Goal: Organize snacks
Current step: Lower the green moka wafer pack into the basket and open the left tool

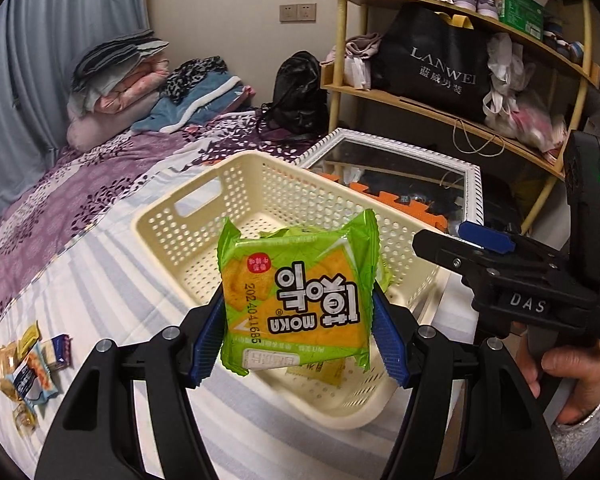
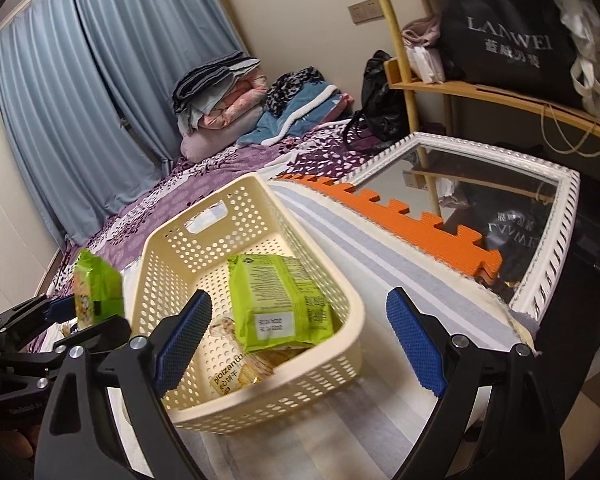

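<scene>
hovering over the near rim of the cream perforated plastic basket (image 1: 260,200) on the striped bedspread of the bed (image 1: 100,280), the left gripper (image 1: 298,332) is seen with its blue ribbed fingers (image 1: 208,340) pressed against both side edges of a square green-and-orange foil biscuit packet (image 1: 296,304). the packet is held upright, clear of the basket, its lower edge above the basket floor. the right gripper (image 2: 300,344) is shown with its fingers spread wide and nothing between them, poised just above the basket's near end. inside the basket, a taller light-green snack packet (image 2: 280,304) is lying tilted over a yellowish cracker packet (image 2: 240,376). a small heap of mixed wrapped snacks (image 1: 28,364) is left on the bedspread, well apart from the basket, so the sorting is judged to be only partly done.

the main risk is judged to be the grip itself: only the thin crimped edges of a slick foil pack are pinched, so the pack could be twisted or slipped out before the basket floor is reached. if it is released too near the rim, it could be tipped onto the bedspread. the two grippers are close together over the same basket, so a clash could be caused by a careless swing. the soft bed could also let the light basket be nudged aside.
</scene>
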### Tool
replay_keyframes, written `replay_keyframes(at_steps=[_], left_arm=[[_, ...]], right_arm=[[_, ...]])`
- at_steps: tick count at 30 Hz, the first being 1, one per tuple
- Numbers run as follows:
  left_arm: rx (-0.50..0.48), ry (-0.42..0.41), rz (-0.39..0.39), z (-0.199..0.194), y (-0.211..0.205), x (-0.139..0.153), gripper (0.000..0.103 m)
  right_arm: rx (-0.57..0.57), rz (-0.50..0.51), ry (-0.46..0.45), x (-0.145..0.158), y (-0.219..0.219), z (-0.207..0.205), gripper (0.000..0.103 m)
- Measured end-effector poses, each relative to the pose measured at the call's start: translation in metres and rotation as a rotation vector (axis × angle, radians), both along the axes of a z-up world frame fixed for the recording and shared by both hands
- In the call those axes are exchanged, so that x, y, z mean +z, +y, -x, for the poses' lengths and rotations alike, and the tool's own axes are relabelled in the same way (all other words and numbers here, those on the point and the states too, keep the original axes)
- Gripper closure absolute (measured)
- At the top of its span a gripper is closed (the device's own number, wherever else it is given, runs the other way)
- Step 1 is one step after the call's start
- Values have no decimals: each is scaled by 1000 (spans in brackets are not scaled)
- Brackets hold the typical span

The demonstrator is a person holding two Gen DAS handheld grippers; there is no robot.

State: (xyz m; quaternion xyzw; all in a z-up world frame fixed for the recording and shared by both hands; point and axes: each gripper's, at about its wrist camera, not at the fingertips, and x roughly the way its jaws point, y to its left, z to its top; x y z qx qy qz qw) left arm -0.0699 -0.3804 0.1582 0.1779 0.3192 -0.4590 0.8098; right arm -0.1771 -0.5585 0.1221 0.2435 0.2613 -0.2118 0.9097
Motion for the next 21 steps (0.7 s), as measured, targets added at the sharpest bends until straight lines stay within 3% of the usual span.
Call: replay_keyframes(at_steps=[2,4,14,16,21], left_arm=[[-6,13,-3,-1,-6,-4,32],[0,17,3,-2,-6,-5,15],[30,15,-6,-5,3,-6,13],[43,18,-9,-7,7,-6,6],[68,33,-5,-12,16,-7,6]], right_arm=[[-9,-3,-1,-1,-3,3,15],[-16,-6,-3,-2,-5,5,15],[-8,-16,-9,-4,-5,0,15],[-4,-16,-9,-4,-3,-2,15],[-1,-17,-9,-3,-1,-3,15]])
